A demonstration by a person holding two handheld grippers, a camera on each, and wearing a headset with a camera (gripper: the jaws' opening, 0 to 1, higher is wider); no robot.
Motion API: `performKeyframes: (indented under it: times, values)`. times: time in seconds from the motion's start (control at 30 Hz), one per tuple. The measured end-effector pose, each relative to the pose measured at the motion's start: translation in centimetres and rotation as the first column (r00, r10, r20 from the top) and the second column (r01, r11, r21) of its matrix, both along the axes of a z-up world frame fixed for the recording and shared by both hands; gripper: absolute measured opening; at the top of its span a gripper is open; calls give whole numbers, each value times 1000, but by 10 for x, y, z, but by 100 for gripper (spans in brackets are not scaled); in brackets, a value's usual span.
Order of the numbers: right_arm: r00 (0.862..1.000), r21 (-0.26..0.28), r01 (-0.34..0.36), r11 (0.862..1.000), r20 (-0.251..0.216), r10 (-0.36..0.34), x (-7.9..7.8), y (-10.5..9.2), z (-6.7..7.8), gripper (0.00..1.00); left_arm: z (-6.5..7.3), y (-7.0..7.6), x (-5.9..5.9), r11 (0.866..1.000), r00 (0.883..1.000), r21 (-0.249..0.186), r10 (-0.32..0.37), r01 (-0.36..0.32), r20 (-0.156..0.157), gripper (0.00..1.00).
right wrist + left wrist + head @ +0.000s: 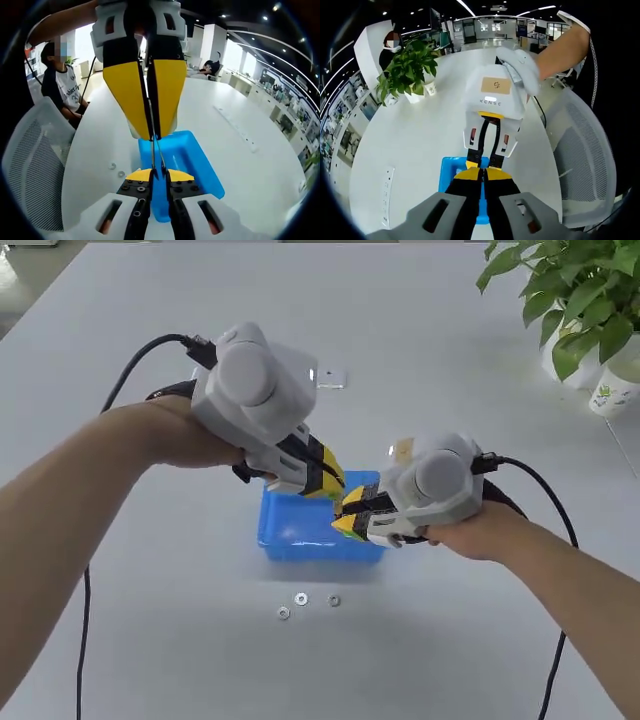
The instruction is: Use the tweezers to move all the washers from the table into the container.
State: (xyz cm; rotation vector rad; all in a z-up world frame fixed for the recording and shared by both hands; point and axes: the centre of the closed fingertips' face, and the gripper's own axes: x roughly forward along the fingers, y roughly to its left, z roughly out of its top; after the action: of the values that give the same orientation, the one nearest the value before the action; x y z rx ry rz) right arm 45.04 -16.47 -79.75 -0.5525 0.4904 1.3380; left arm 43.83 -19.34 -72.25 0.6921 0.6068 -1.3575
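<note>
**Left hand-held gripper** (322,478): in the right gripper view its jaws are closed to a thin slit on the upper part of the tweezers (154,145). The grip looks firm.

**Washers** (301,598): three lie loose on the tabletop (180,640), near the front wall of the blue container (300,535). None is in the tweezers. The part of the container floor in view looks bare.

**Tweezers**: they are held between the two grippers, above the container.

**Right hand-held gripper** (348,512): its jaws are nearly shut and bracket the two tweezer legs from outside, apparently near the tips.

**Step in hand, as judged**: settling the tweezers in the grippers before the first pick.
- One gripper should steady the body of the tool.
- The other should press the legs squarely, without twist, so the tips meet.
- The tips should then come down low and flat beside a washer and take it by the rim.
- The squeeze should be light, since a hard one is likely to flick the washer away.
- Release should wait until the tips are inside the container walls.

**Hidden or unclear**:
- In the head view the gripper bodies cover the tweezers and the far part of the container.
- In the right gripper view the tweezer tips are lost between the jaws, so their alignment cannot be confirmed.
- A small white item (330,378) far back on the tabletop is too small to identify.
</note>
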Motion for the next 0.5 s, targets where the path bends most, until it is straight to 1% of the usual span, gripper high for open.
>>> performKeyframes:
  times: [0.1,0.37,0.5]
  values:
    - [1000,2,0,1000,-4,0,-7,-1,-1,12,-1,-1,-5,1000,1000,1,-2,2,-5,5]
    - [1000,-2,-6,1000,-20,6,-23,-3,-9,12,-9,-4,-22,1000,1000,0,-5,5,-22,5]
    - [1000,-5,-12,1000,-26,12,-30,-2,-13,12,-13,-3,-27,1000,999,1,-6,6,-32,5]
